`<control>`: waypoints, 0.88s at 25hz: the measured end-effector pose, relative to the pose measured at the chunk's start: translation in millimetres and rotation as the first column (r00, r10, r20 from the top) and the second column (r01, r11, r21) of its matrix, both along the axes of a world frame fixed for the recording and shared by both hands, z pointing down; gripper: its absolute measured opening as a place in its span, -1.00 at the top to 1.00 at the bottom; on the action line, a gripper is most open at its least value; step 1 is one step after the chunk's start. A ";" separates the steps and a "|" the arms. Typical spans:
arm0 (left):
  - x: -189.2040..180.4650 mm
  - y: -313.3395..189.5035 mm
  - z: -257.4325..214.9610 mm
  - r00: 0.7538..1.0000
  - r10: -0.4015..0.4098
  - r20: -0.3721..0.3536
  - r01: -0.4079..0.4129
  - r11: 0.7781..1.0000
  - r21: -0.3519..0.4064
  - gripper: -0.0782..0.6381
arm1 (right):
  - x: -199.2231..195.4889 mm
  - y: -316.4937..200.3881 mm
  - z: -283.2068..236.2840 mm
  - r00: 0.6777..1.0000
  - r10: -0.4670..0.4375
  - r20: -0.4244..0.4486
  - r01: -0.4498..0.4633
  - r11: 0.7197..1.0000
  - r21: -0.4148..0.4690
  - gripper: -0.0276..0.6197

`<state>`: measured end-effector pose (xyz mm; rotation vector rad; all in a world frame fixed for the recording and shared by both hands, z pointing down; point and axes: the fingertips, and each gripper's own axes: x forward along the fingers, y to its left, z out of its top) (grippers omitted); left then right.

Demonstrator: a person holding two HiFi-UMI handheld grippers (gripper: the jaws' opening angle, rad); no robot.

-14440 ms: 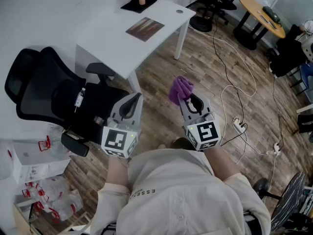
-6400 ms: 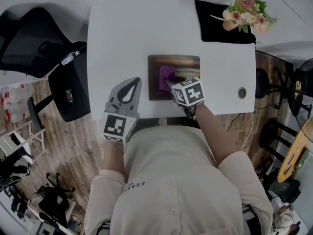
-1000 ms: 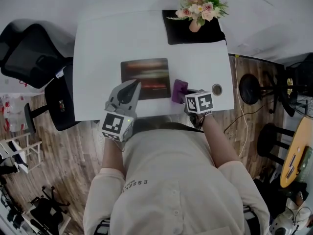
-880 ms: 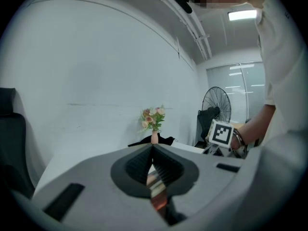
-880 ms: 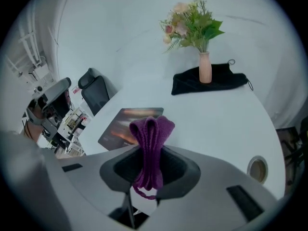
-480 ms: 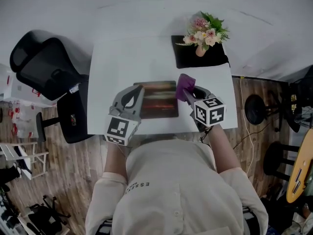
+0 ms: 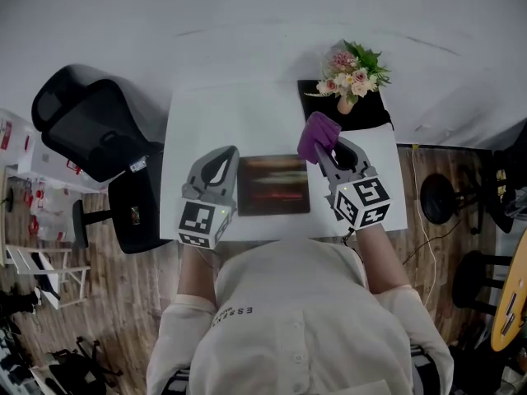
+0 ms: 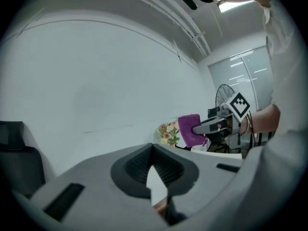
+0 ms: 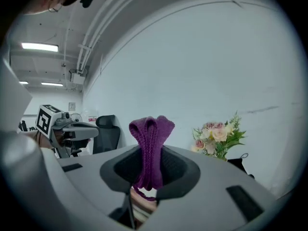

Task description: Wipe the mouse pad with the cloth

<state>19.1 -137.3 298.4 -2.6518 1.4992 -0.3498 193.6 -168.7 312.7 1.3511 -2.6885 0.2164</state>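
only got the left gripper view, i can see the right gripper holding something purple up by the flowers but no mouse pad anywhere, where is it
observer: The mouse pad lies flat on the white desk. In the head view it sits between the two grippers.
operator: is the purple thing on it
observer: No. That is the cloth. The head view shows it off the pad's far right corner, held in the right gripper.
operator: good hold on it?
observer: The right gripper view shows the fingers shut on the cloth, with a folded loop standing up past the tips.
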 end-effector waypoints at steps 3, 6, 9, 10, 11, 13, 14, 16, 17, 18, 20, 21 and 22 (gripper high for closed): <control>-3.9 -0.3 -3.4 1.000 -0.008 0.000 0.008 1.000 0.008 0.78 | -6.6 1.7 -6.4 1.000 -0.012 -0.002 0.012 0.998 0.069 0.62; -7.1 -2.4 -0.9 1.000 -0.018 -0.005 0.018 1.000 0.001 0.78 | -12.1 4.4 -4.6 1.000 -0.027 -0.012 0.028 0.995 0.094 0.63; -9.1 -2.7 1.2 1.000 -0.022 -0.020 0.022 1.000 -0.008 0.78 | -17.5 7.5 0.5 0.998 -0.041 -0.045 0.045 0.995 0.090 0.64; -9.7 -2.8 1.4 0.999 -0.023 -0.026 0.023 1.000 -0.009 0.78 | -19.1 8.1 1.9 0.997 -0.046 -0.057 0.051 0.995 0.090 0.64; -10.3 -3.2 2.0 0.999 -0.025 -0.030 0.024 1.000 -0.010 0.78 | -20.2 8.2 3.1 0.997 -0.048 -0.064 0.054 0.995 0.089 0.64; -11.1 -4.1 4.8 0.999 -0.029 -0.034 0.028 0.999 -0.014 0.78 | -21.1 7.3 5.9 0.997 -0.049 -0.065 0.054 0.995 0.082 0.64; -11.3 -4.4 6.6 0.999 -0.031 -0.035 0.030 0.999 -0.018 0.78 | -20.8 6.6 7.3 0.997 -0.045 -0.064 0.050 0.996 0.078 0.64; -11.1 -4.7 9.2 0.999 -0.033 -0.037 0.032 0.999 -0.023 0.78 | -19.4 4.8 8.4 0.998 -0.031 -0.062 0.035 0.997 0.073 0.64; -10.9 -4.8 9.8 0.999 -0.033 -0.038 0.032 0.999 -0.024 0.78 | -18.5 4.0 7.9 0.998 -0.022 -0.060 0.027 0.997 0.074 0.64; -10.8 -5.0 10.2 0.999 -0.034 -0.039 0.033 0.999 -0.026 0.78 | -17.6 3.5 6.9 0.998 -0.014 -0.057 0.018 0.997 0.078 0.64; -11.1 -5.2 11.2 0.999 -0.037 -0.038 0.036 0.999 -0.030 0.78 | -15.8 3.5 4.6 0.998 0.004 -0.056 0.001 0.996 0.092 0.64; -11.6 -5.2 11.8 0.999 -0.039 -0.037 0.038 0.999 -0.032 0.78 | -15.1 3.6 3.9 0.998 0.012 -0.057 -0.006 0.995 0.098 0.64; -12.2 -5.3 12.2 0.998 -0.041 -0.036 0.040 0.999 -0.033 0.78 | -14.5 3.6 3.8 0.998 0.018 -0.058 -0.012 0.995 0.100 0.64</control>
